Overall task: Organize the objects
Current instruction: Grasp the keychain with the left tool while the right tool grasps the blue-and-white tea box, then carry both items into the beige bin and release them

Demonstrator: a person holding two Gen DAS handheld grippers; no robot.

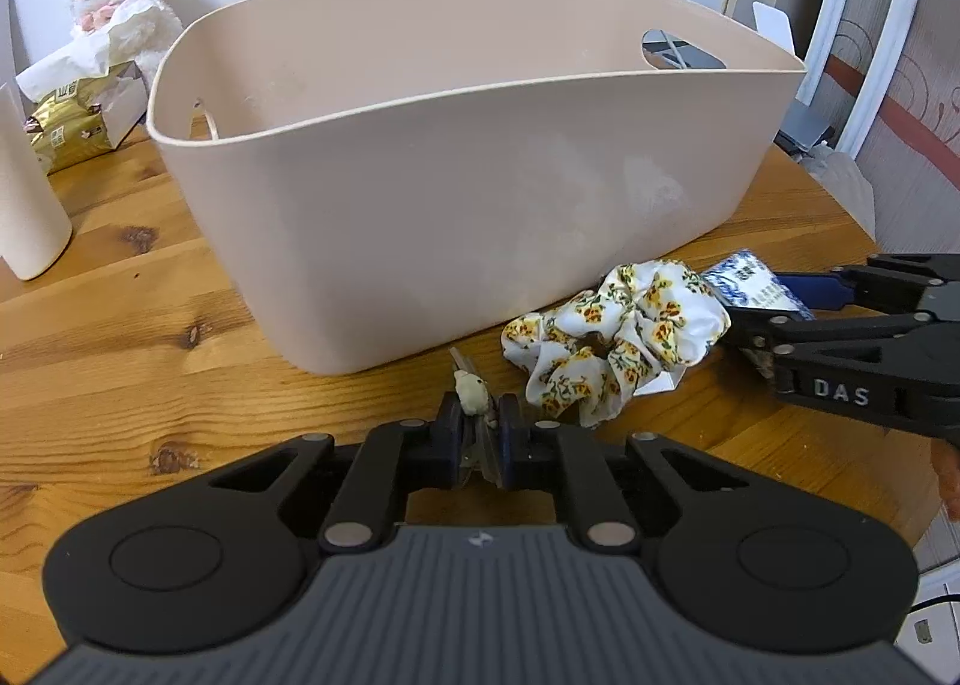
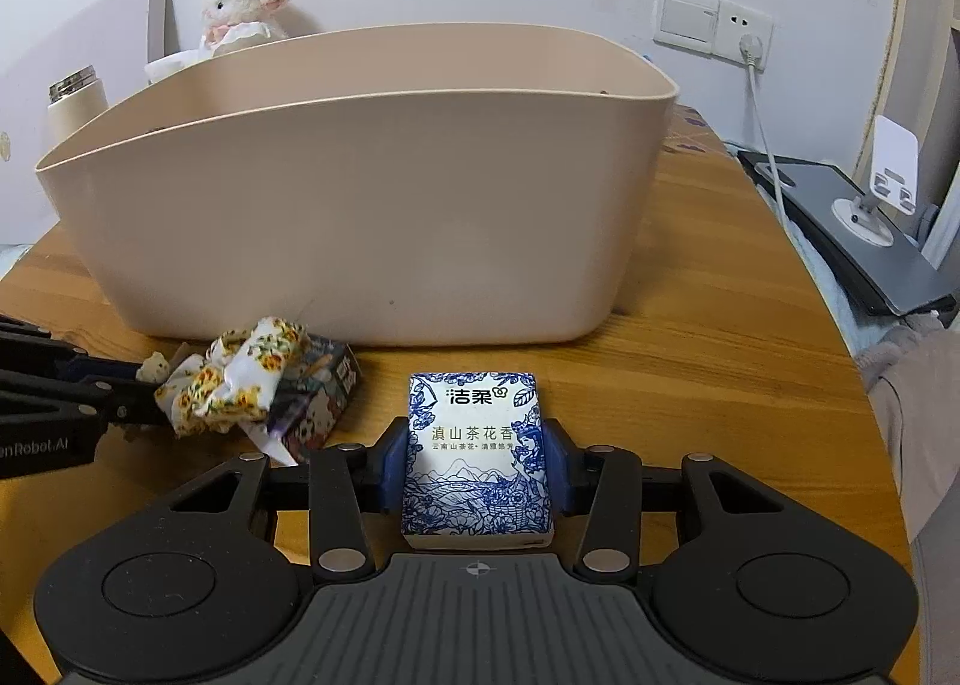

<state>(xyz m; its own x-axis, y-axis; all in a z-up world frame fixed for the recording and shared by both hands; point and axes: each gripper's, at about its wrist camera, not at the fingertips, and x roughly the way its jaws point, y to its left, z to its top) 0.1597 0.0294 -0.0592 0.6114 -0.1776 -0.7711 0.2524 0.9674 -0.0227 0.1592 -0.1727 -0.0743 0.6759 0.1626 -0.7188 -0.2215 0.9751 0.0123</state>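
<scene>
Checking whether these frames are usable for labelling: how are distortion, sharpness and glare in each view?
Left wrist view: strong fisheye bowing of the beige bin rim, dark vignette corners, soft even light, slight sheen on the bin wall. Right wrist view: same curvature on the table edge; print on the tissue pack reads sharp; no harsh glare.

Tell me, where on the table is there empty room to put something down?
Bare wood lies right of the pink bin, between it and the dark board, and left of the bin toward the white bottle. In front of the bin it is crowded: scrunchie, tissue pack, small printed box and both grippers.
</scene>
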